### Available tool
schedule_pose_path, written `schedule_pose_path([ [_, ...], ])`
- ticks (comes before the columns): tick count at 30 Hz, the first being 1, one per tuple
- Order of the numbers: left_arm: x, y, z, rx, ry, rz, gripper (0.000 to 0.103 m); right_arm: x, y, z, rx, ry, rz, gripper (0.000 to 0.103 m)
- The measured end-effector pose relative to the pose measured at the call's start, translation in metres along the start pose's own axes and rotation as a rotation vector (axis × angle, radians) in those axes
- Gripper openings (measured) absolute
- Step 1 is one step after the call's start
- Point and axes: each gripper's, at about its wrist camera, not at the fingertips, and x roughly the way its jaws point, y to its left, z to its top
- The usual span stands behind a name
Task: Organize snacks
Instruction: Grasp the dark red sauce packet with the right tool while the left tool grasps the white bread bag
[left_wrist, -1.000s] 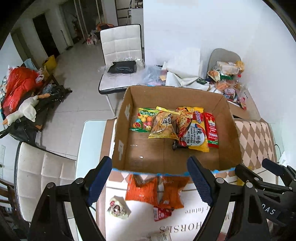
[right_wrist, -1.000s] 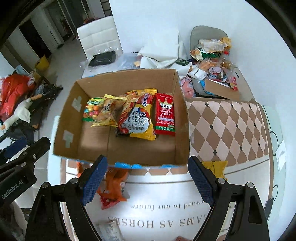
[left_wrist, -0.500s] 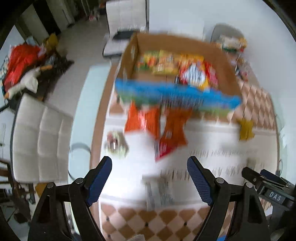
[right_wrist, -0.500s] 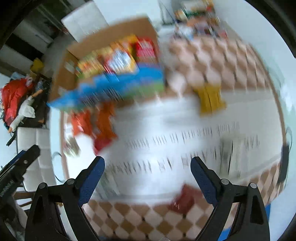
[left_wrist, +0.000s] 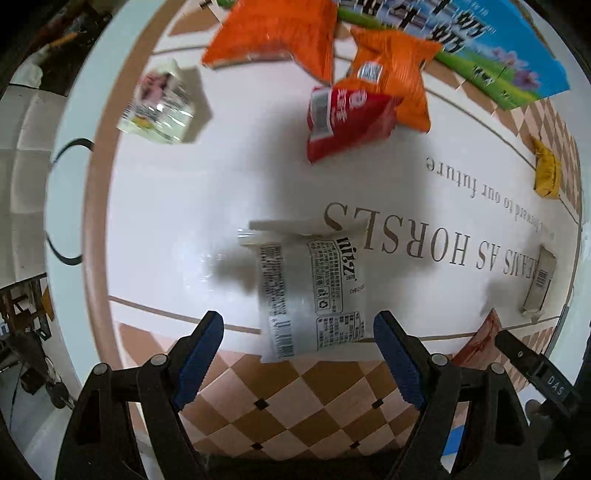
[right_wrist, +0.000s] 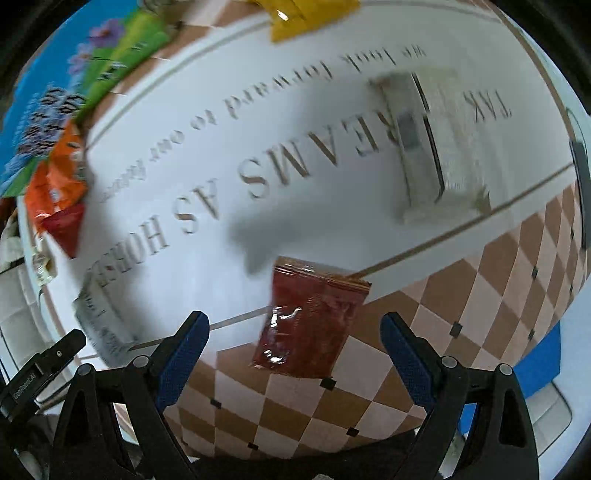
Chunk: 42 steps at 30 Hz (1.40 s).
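Left claw (left_wrist: 298, 354) and right claw (right_wrist: 293, 356) both gape wide, gripping nothing, over snacks on the bench (left_wrist: 177, 206).

The white packet (left_wrist: 312, 291) lies flat between the left claw's blue pads (left_wrist: 199, 354), touching neither. Beyond the white packet lie a red pack (left_wrist: 345, 118) overlapping two orange bags (left_wrist: 391, 74), with a clear-wrapped snack (left_wrist: 159, 107) well to their left. Far right of the white packet sit a yellow bag (left_wrist: 546, 173) and a grey bar (left_wrist: 540, 280). In the right view, a dark red sachet (right_wrist: 310, 317) lies between the right claw's pads (right_wrist: 183, 362), apart from both; the blue box (right_wrist: 40, 99) is blurred at upper left.
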Motion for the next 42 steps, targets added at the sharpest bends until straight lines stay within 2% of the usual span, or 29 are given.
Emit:
schedule_pose_path([
  [9,0.028,-0.027,0.013,0.042,0.045,0.029,0.083,0.043,-0.018,-0.004,0.068,0.084,-0.028,0.095],
  [11,0.032,-0.032,0.014,0.050,0.052,0.036,0.083,0.049,-0.019,-0.007,0.075,0.105,-0.035,0.089],
  [15,0.039,-0.042,0.017,0.069,0.047,0.055,0.083,0.049,-0.013,-0.011,0.048,0.086,-0.074,0.077],
  [17,0.045,-0.050,0.010,0.073,0.038,0.067,0.074,0.046,-0.005,-0.012,0.022,0.073,-0.083,0.064],
  [19,0.048,-0.054,0.007,0.080,0.033,0.067,0.070,0.047,0.002,-0.012,-0.012,0.075,-0.089,0.063],
  [23,0.048,-0.054,-0.001,0.098,0.023,0.086,0.070,0.046,0.022,-0.012,-0.098,0.063,-0.112,0.062],
  [33,0.067,-0.065,-0.042,0.145,0.048,0.114,0.070,0.057,0.084,-0.039,-0.387,0.058,-0.187,0.062],
  [36,0.071,-0.066,-0.041,0.144,0.048,0.124,0.072,0.064,0.098,-0.052,-0.407,0.060,-0.194,0.062],
  [37,0.071,-0.066,-0.040,0.142,0.047,0.123,0.072,0.060,0.089,-0.053,-0.404,0.065,-0.188,0.062],
  [39,0.072,-0.067,-0.038,0.142,0.051,0.120,0.072,0.056,0.096,-0.052,-0.391,0.076,-0.177,0.064],
  [42,0.067,-0.057,-0.031,0.144,0.053,0.120,0.072,0.057,0.096,-0.049,-0.372,0.087,-0.175,0.070],
])
